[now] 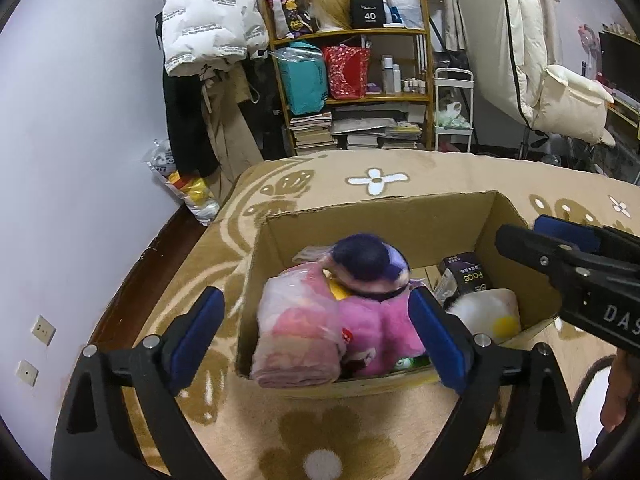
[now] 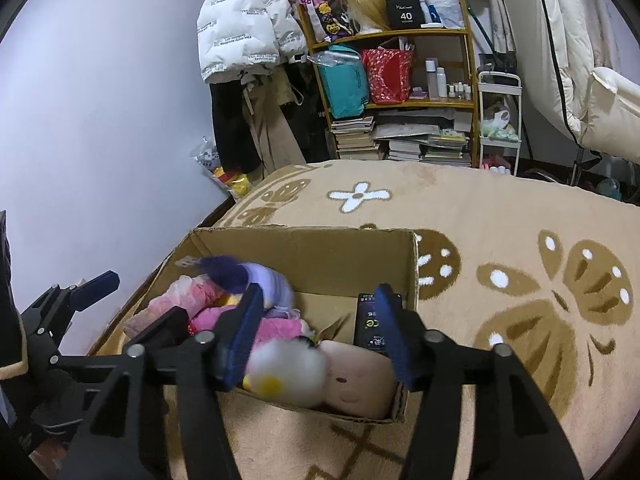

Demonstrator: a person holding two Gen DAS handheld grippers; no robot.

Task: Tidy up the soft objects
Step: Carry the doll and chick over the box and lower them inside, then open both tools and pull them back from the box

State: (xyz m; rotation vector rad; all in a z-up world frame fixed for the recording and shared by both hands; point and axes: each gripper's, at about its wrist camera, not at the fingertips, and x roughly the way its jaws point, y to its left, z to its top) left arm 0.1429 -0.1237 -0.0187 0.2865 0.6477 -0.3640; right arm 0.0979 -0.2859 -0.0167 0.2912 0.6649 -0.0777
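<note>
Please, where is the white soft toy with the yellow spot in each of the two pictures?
Left wrist view: the white soft toy lies in the right near corner of the cardboard box, right of the pink plush.
Right wrist view: the same toy is low in the centre, at the near wall of the box, between the tool's fingers.
Shared landmark: the wooden shelf behind the bed.

An open cardboard box (image 1: 404, 216) stands on the patterned blanket, flaps cut away. At its left end, a pink rolled cloth in clear plastic (image 1: 298, 328) leans on the near wall. Beside it lies a pink plush (image 1: 376, 328) with a purple plush (image 1: 370, 260) on top. At the right end lies a white-and-yellow plush (image 2: 288, 372) touching a beige plush (image 2: 356, 380).
</note>
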